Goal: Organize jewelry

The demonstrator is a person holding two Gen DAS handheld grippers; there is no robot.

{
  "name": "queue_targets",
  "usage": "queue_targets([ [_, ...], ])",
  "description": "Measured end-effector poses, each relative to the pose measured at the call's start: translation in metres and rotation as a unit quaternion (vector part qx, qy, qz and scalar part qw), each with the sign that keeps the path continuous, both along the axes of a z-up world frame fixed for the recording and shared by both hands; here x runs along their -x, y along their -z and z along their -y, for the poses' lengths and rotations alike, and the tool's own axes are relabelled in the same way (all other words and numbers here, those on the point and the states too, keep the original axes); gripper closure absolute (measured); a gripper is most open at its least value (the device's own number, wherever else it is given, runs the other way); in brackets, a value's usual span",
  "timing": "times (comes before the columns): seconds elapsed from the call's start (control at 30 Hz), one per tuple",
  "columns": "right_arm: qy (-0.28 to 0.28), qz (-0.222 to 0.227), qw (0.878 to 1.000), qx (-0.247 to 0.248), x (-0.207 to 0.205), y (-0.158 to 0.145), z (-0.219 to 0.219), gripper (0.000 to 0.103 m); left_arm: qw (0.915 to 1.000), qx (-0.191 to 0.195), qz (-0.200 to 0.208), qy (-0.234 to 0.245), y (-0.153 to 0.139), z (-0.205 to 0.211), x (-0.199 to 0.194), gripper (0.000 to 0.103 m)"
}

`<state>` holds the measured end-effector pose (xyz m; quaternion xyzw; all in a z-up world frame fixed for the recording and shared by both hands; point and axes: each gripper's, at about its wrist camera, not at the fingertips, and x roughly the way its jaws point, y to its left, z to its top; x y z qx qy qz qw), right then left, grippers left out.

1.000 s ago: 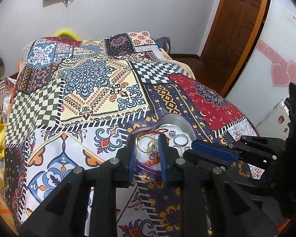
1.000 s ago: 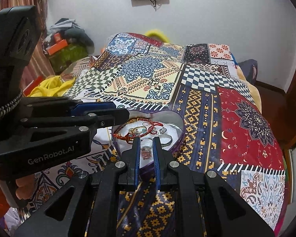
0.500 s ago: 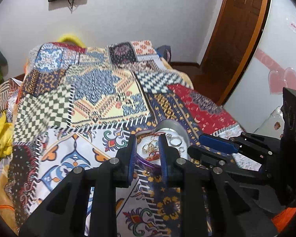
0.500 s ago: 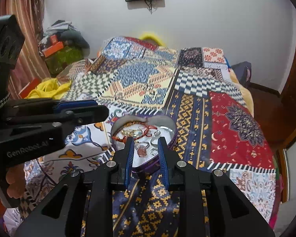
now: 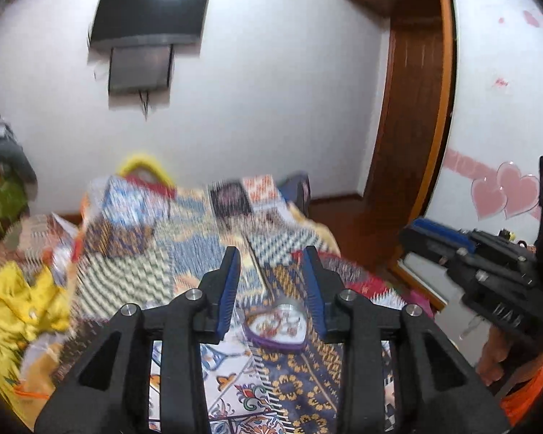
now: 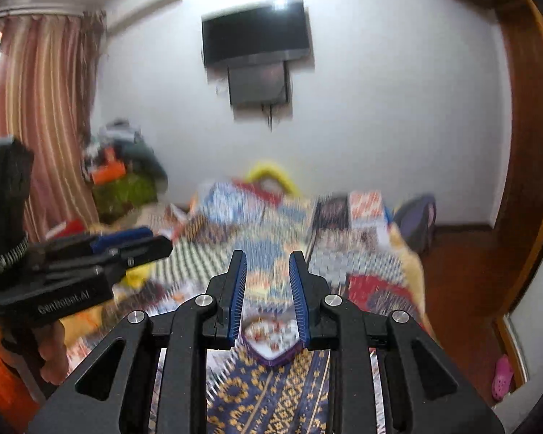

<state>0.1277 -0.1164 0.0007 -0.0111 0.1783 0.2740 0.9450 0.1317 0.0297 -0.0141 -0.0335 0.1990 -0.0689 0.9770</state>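
A heart-shaped purple tin [image 5: 276, 330] with a pale inside lies open on the patchwork bedspread [image 5: 297, 390], with rings, chains and a red bracelet in it. The picture is blurred. My left gripper [image 5: 270, 257] hangs well above and short of the tin; its jaws are opening and nothing is between them. In the right wrist view the tin [image 6: 271, 341] shows low between the fingers of my right gripper [image 6: 268, 258], which is open, empty and also high above it. Each gripper shows at the edge of the other's view, held by a hand.
The bed fills the middle of the room. A dark screen [image 6: 255, 32] hangs on the far wall. Yellow cloth [image 5: 14, 307] lies at the bed's left, with piled clothes [image 6: 123, 166] and a striped curtain [image 6: 36, 108] beyond. A wooden door frame [image 5: 412, 115] stands at the right.
Both grippers have risen and pulled back from the tin, and the views have tilted up toward the wall. The tin looks smaller and lower. Both pairs of jaws stand wider.
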Motion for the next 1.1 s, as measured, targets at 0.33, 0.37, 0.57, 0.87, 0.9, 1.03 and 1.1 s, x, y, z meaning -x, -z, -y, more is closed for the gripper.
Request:
queue_targets([
  [0.33, 0.048, 0.128, 0.990, -0.047, 0.083, -0.054, 0.015, 0.058, 0.9891, -0.023, 0.142, -0.031, -0.051, 0.013, 0.092, 0.036],
  [0.37, 0.054, 0.133, 0.989, -0.048, 0.087, -0.055, 0.015, 0.048, 0.9881, -0.025, 0.148, -0.034, -0.052, 0.014, 0.097, 0.030],
  [0.57, 0.101, 0.158, 0.981, -0.051, 0.098, -0.051, 0.011, 0.003, 0.9860, -0.023, 0.157, -0.051, -0.052, 0.016, 0.113, 0.006],
  [0.87, 0.114, 0.145, 0.982, -0.048, 0.104, -0.048, 0.018, 0.000, 0.9863, -0.037, 0.150, -0.059, -0.048, 0.025, 0.118, 0.004],
  [0.9, 0.114, 0.144, 0.982, -0.045, 0.105, -0.048, 0.018, 0.000, 0.9862, -0.038, 0.150, -0.059, -0.048, 0.025, 0.118, 0.004],
  [1.03, 0.114, 0.143, 0.982, -0.041, 0.111, -0.047, 0.021, 0.000, 0.9863, -0.040, 0.148, -0.060, -0.045, 0.025, 0.121, 0.003],
  [1.1, 0.113, 0.141, 0.983, -0.040, 0.111, -0.047, 0.022, 0.000, 0.9865, -0.039, 0.147, -0.060, -0.046, 0.025, 0.121, 0.003],
])
